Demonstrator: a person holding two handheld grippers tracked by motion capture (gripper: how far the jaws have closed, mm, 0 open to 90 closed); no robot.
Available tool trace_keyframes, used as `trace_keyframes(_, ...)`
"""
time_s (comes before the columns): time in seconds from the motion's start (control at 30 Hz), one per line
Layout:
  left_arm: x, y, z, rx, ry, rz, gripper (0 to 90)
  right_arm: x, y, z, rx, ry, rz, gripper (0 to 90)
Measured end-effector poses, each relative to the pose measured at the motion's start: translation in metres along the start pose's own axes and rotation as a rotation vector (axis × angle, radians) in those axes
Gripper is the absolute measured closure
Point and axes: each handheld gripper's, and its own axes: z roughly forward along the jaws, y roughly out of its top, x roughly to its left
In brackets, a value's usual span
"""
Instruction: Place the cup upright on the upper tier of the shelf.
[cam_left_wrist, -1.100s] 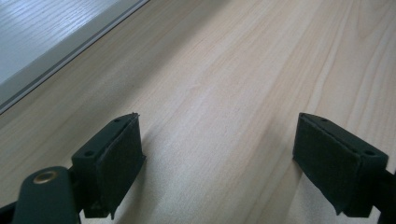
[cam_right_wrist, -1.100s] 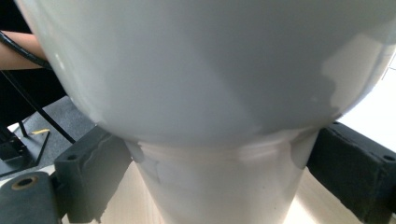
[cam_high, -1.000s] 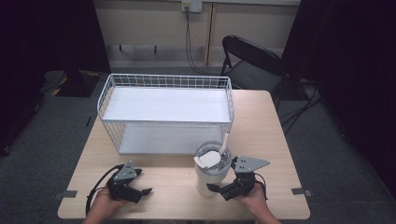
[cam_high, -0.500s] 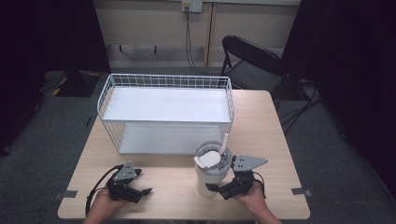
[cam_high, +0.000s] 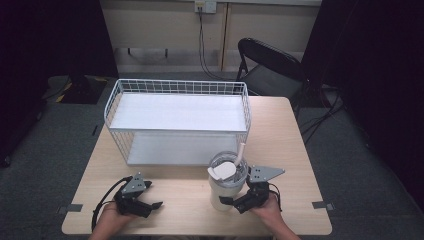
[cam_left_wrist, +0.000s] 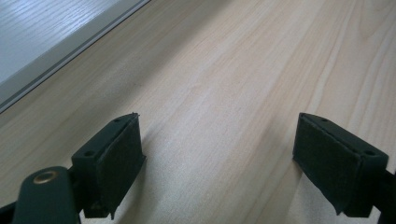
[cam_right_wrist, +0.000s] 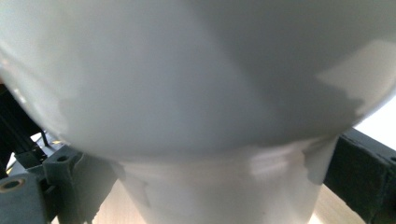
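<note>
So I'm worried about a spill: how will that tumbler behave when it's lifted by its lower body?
The tumbler is tall, wider above than at its base, so it may tip if gripped low. Its wall looks smooth and glossy in the right gripper view, so probably slippery between the right gripper jaws. It looks rigid; its weight can't be judged.

Both forearms come in from the bottom edge of the high view, one hand wrapped around each handle. Left tongs (cam_high: 150, 206) sit low, pretty much flat, pointing off to the right, jaws spread wide with nothing between the pads (cam_left_wrist: 119, 154). Right tongs (cam_high: 231, 202) point the other way, toward the left, also held low, grey three-cornered plate on top. Their jaws stand apart on either side of a white body, pads right against it. Hands well apart.
</note>
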Motion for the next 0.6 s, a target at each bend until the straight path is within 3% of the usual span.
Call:
trace_keyframes(0.33,0.0000,0.0000,0.0000,0.000,0.000,0.000,15.2,-0.0036,-0.0021,0.0033,-0.017,0.035,-0.006,5.0)
trace_keyframes(0.6,0.0004,0.0003,0.0000,0.001,0.002,-0.002,15.2,-0.0042,-0.0006,0.0082,0.003,0.038,-0.033,5.3)
